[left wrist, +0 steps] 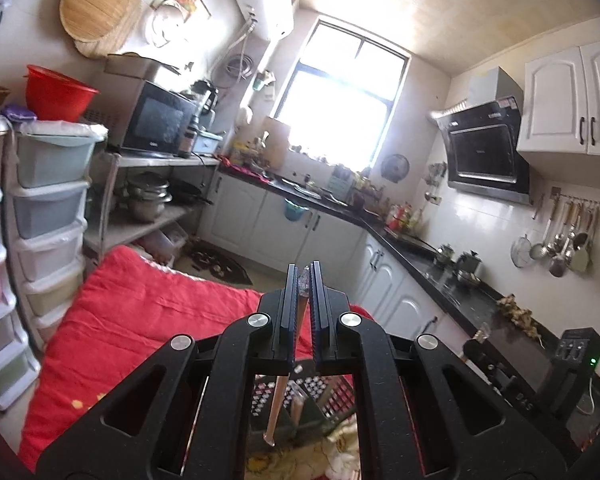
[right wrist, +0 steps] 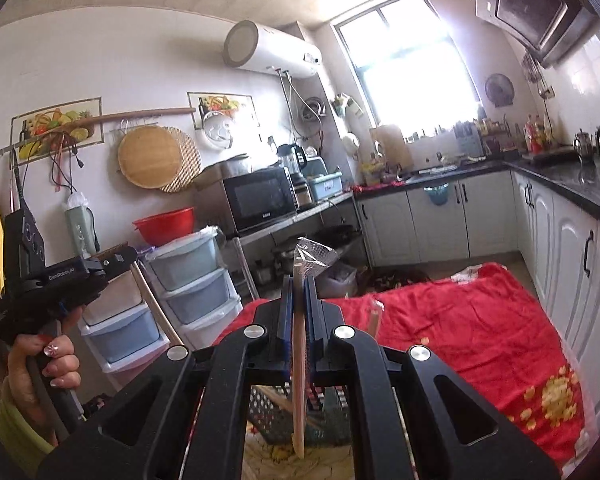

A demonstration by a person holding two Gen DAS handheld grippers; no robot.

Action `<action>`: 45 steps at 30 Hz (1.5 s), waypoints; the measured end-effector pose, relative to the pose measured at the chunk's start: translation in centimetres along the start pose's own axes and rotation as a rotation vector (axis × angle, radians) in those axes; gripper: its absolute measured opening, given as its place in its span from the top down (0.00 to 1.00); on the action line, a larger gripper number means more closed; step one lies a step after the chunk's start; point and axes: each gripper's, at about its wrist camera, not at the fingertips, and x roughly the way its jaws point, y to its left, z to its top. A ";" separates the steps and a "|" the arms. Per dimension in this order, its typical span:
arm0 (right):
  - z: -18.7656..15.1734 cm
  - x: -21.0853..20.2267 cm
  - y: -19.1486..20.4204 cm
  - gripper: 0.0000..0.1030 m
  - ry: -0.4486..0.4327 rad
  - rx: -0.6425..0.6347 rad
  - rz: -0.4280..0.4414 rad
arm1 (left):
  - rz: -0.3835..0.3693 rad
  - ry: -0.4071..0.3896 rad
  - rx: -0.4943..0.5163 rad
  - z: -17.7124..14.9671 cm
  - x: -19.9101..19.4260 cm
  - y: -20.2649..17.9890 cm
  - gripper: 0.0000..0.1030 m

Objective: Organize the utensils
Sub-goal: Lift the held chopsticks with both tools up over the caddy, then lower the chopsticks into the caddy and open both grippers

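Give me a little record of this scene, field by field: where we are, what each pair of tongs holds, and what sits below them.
place: home kitchen, bright window
left tongs: shut on a wrapped wooden-handled utensil
right tongs: shut on a wrapped wooden-handled strainer
below the tongs: dark perforated basket
surface: red quilt
person: hand gripping the left tool's handle
wall: hanging ladles

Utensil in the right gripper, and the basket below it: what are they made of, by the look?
Utensil in the right gripper: the handle looks like pale unfinished wood or bamboo, matte tan; its upper end is covered in clear, glossy crinkled plastic wrap, so the head's material can't be told. Basket: likely moulded plastic, dark with a regular perforated grid; only partly visible.
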 end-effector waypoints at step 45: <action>-3.0 7.8 2.6 0.95 -0.146 -0.192 -0.030 | 0.023 -0.003 -0.038 -5.5 6.0 2.4 0.97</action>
